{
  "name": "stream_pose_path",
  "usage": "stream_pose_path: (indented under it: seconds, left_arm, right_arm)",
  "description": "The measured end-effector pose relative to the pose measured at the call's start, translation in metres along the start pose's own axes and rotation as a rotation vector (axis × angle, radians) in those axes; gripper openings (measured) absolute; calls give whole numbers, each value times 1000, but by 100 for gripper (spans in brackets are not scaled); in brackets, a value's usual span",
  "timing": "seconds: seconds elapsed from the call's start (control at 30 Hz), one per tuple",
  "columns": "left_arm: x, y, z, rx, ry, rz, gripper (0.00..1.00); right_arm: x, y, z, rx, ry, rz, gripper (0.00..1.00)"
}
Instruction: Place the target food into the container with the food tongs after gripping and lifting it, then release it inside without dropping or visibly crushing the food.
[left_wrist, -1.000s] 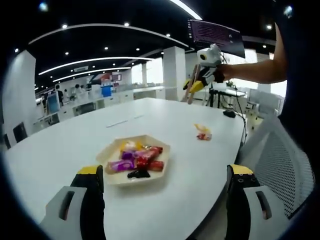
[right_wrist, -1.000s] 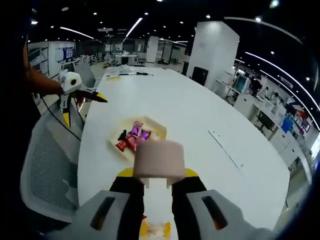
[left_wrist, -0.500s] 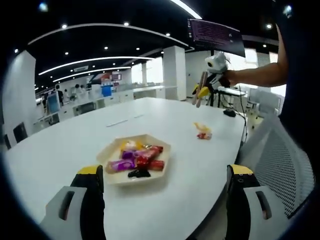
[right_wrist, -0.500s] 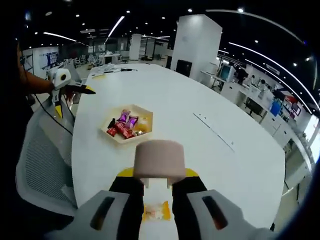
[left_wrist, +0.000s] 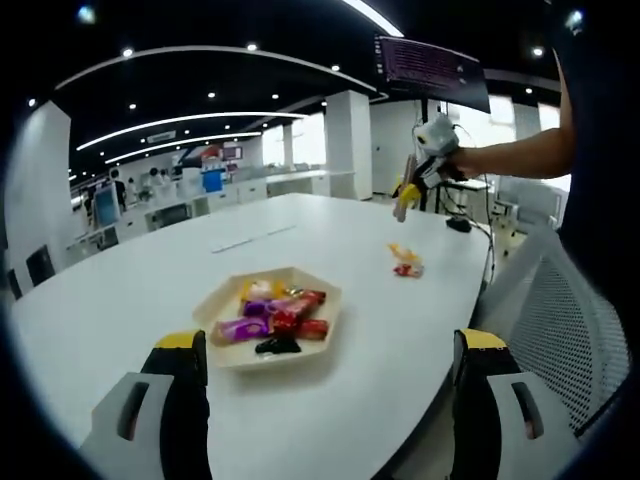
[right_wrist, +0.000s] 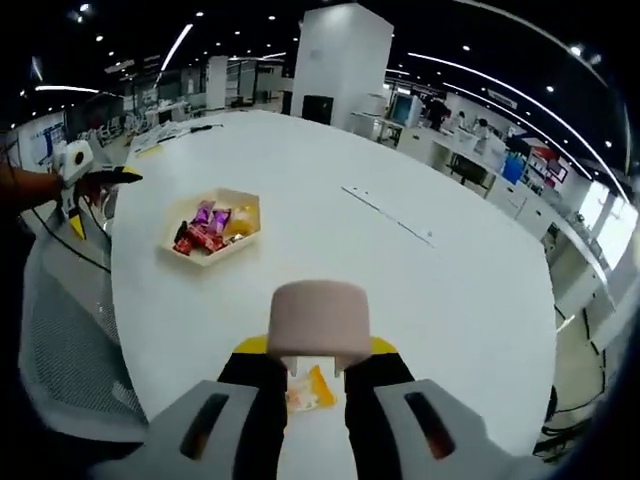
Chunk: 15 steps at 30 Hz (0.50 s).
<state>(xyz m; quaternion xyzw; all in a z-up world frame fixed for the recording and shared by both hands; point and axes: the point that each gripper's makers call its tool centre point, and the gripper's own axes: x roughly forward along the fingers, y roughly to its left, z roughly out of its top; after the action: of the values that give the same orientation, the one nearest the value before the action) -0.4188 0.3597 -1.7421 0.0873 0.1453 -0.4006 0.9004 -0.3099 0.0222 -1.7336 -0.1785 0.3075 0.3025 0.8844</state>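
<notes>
Hovering above the white surface (right_wrist: 400, 250), the right claw (right_wrist: 317, 375) grips the tongs' pink end (right_wrist: 319, 322) over a yellow snack (right_wrist: 309, 390). Left claw (left_wrist: 325, 365) gapes wide behind the tray (left_wrist: 272, 320).

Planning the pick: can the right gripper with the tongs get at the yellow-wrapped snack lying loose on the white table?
Probably yes. The yellow-wrapped snack lies alone on the white table, just past the right gripper holding the tongs, with nothing between them; the wooden tray sits well away.
</notes>
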Motion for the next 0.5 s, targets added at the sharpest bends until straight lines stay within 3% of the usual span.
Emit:
stream_pose_path:
  seconds: [0.27,0.37,0.4,0.5]
  left_arm:
    - [0,0,0,1,-1,-1,100]
    - [0,0,0,1,-1,-1,100]
    - [0,-1,0,3,1,0,100]
    - [0,-1,0,6,2,-1,99]
  right_arm:
    - [15,3,-17,62,40,-43,20]
    - [21,2,-27,94,57,-84,21]
    - [22,-3,-33,116,78,-129,21]
    - [27,-2,-34,163,76,-146,21]
